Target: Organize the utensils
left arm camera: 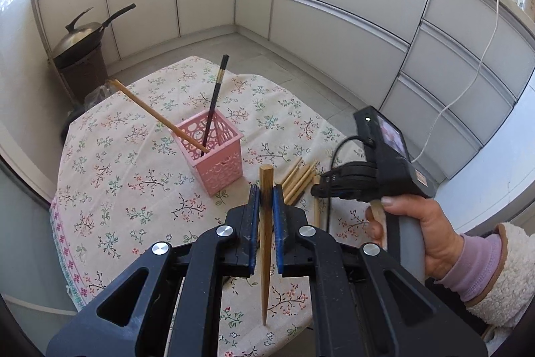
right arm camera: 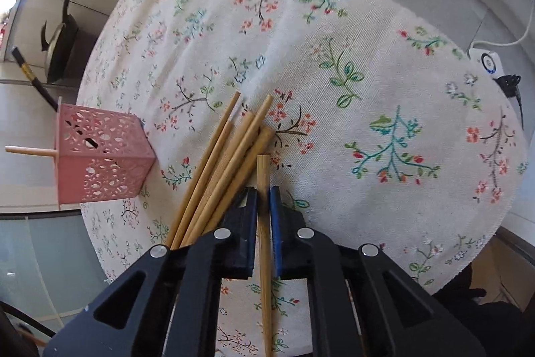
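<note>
A: Firstly, markings: any brand, label or writing legible?

B: None legible. Floral tablecloth point(right arm camera: 334, 32) only, printed sprigs, covering the counter.

A: Item one, left gripper point(left arm camera: 266, 206)?

B: Fingers point(left arm camera: 253, 216) closed on one wooden chopstick point(left arm camera: 265, 256). Long axis runs along the fingers; blunt square end points forward, past the fingertips, tapered tip points back toward the camera. Held above the cloth, just in front of the holder.

A: Item two, right gripper point(right arm camera: 264, 206)?

B: Fingers point(right arm camera: 276, 216) closed on a second wooden chopstick point(right arm camera: 265, 256). Same alignment, blunt end forward, remainder running back under the camera. Held beside the loose pile.

A: Container?

B: Pink perforated square utensil holder point(left arm camera: 214, 153), upright on the cloth. Contents: one black chopstick point(left arm camera: 214, 102) with a gold band, leaning nearly upright; one light wooden chopstick point(left arm camera: 153, 114), leaning steeply out to the left.

A: Loose stock?

B: Bundle of bamboo chopsticks point(right arm camera: 227, 156) lying flat on the cloth, roughly parallel, fanned slightly, between holder and right gripper. Exact count uncertain.

A: Surroundings?

B: White cabinets point(left arm camera: 334, 22); a wok point(left arm camera: 80, 39) on a stand by the corner.
</note>
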The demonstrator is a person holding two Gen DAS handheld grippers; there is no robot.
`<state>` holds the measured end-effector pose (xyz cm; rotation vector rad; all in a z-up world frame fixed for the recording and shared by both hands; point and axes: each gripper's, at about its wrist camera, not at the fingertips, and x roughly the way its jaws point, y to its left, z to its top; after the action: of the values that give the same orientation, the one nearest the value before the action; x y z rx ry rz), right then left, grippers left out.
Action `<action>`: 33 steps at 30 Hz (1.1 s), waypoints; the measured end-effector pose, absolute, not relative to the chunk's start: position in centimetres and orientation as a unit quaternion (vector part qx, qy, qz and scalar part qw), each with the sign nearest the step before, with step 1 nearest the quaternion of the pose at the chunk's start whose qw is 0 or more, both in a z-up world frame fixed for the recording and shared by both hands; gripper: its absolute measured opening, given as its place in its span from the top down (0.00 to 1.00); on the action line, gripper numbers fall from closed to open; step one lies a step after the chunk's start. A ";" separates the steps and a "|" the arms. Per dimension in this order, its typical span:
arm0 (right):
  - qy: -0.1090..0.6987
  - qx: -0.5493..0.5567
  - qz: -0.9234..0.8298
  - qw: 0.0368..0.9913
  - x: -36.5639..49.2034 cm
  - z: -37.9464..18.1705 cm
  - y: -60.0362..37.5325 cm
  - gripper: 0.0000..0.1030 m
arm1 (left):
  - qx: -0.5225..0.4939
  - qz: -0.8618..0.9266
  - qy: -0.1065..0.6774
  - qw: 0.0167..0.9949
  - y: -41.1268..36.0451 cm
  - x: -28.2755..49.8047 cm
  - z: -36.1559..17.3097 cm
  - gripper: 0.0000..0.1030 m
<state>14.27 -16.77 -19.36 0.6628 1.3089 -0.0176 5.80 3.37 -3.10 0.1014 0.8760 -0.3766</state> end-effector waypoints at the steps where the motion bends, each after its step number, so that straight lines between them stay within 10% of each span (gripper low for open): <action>1: 0.588 0.302 -0.004 0.751 13.9 -18.6 -17.0 0.92 | 0.046 -0.180 0.418 0.889 3.5 5.8 -2.9 0.93; 23: 0.429 0.291 0.103 0.849 6.9 -4.8 -19.5 0.93 | 0.002 -0.172 0.386 0.906 5.8 5.2 -0.6 0.93; 33: 0.427 0.315 0.094 0.842 6.9 -5.1 -21.6 0.93 | 0.035 -0.130 0.563 0.815 3.3 10.6 -11.4 0.65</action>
<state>6.88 -21.60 -5.08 0.6649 0.9023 0.1983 10.59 3.35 -11.43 0.0744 1.2013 -0.2773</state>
